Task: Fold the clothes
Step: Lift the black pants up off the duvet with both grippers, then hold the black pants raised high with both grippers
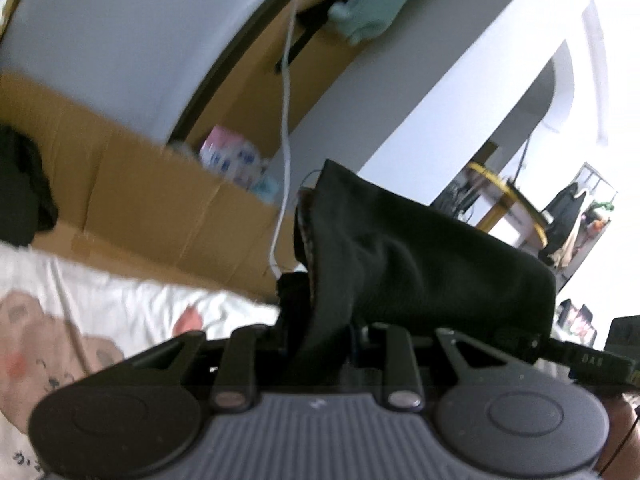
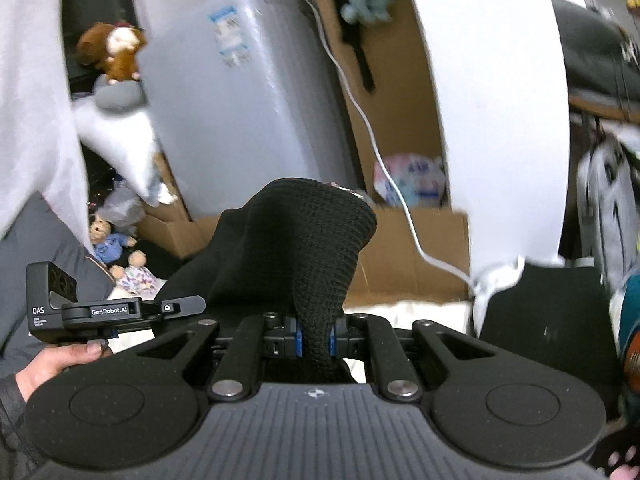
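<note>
Left claw (image 1: 316, 334): we saw it clamped on the black knit cloth garment (image 1: 420, 256) | right claw (image 2: 316, 338): clamped on the same garment, nearly closed.

Ahead of the gripper stands a tall plastic-wrapped appliance (image 2: 248, 92), with cardboard (image 2: 404, 248) and a white cable (image 2: 372, 136) to its right. Up left perches a brown plush toy (image 2: 114, 50); lower left, beside the gripper, lies a small teddy bear (image 2: 108, 242).
</note>
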The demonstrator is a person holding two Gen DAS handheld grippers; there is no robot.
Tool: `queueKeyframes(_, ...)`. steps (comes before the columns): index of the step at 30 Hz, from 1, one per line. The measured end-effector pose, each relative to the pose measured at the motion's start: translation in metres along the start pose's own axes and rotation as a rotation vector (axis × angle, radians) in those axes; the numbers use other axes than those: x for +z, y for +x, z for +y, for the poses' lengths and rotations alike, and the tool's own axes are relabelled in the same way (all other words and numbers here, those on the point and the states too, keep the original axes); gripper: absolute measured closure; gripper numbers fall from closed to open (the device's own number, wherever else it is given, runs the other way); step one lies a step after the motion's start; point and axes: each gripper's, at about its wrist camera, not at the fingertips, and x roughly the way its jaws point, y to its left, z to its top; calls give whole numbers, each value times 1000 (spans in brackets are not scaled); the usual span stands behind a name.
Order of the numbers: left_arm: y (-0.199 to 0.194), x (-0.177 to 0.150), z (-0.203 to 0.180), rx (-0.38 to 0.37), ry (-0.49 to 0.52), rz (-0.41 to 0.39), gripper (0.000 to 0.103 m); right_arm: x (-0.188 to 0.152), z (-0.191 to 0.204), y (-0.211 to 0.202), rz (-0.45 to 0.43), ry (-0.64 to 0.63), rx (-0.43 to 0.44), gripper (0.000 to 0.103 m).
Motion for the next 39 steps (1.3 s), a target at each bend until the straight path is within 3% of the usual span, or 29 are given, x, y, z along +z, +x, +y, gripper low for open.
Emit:
queueKeyframes(9, -59, 61, -70, -40, 82, -100, 76, 83, 47, -66, -28, -156, 8, 91)
queueKeyframes(17, -87, 76, -111, -62, 107, -151, 76, 123, 66, -108, -69, -216, -27, 91)
queueKeyframes(21, -98, 81, -124, -58, 118, -176, 76, 138, 66, -118, -76, -246, -2, 91)
queueKeyframes(28, -90, 82, -145, -1, 153, -175, 76, 137, 52, -123, -117, -265, 22, 91)
queueKeyframes(39, -87, 55, -153, 45, 116, -183, 76, 132, 25, -110, -87, -302, 44, 91)
